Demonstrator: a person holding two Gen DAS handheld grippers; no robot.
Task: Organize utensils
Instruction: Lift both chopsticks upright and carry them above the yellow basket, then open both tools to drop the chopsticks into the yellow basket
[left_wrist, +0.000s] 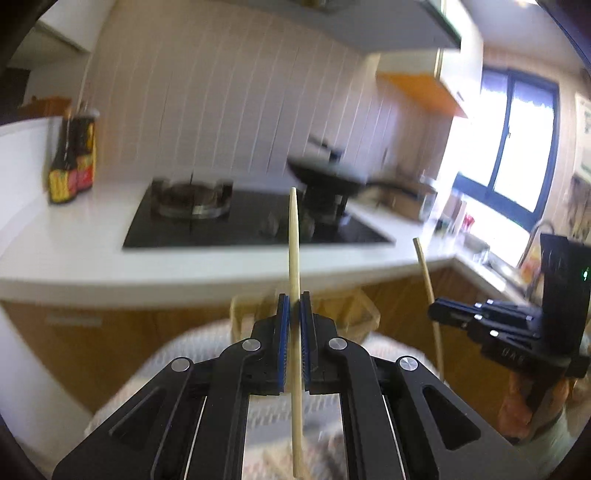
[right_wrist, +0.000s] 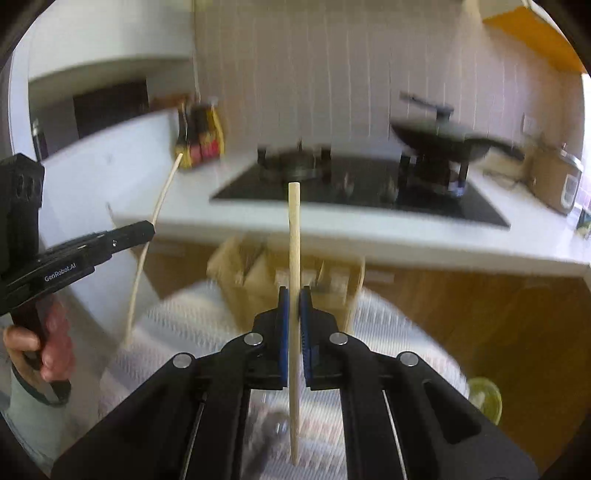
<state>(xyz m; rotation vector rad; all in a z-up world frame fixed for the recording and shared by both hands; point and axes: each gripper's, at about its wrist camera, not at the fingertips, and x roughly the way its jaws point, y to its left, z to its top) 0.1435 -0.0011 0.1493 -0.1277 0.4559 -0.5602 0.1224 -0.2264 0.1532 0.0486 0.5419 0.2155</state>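
Note:
My left gripper (left_wrist: 294, 301) is shut on a pale wooden chopstick (left_wrist: 294, 240) that stands nearly upright between its blue pads. My right gripper (right_wrist: 294, 295) is shut on a second wooden chopstick (right_wrist: 294, 229), also upright. Each gripper shows in the other's view: the right one (left_wrist: 436, 314) with its chopstick (left_wrist: 428, 280), the left one (right_wrist: 147, 230) with its chopstick (right_wrist: 162, 199). Both are held above a table with a white woven cloth (right_wrist: 192, 325). A wooden utensil organizer (right_wrist: 258, 273) with several compartments stands at the cloth's far edge, just beyond my fingertips.
Behind is a white kitchen counter (left_wrist: 92, 236) with a black gas hob (left_wrist: 207, 221), a black lidded wok (right_wrist: 436, 136), dark sauce bottles (left_wrist: 72, 162) and a rice cooker (right_wrist: 554, 181). A sink (left_wrist: 495, 262) lies below the window. A yellow-green cup (right_wrist: 485, 398) is at the right.

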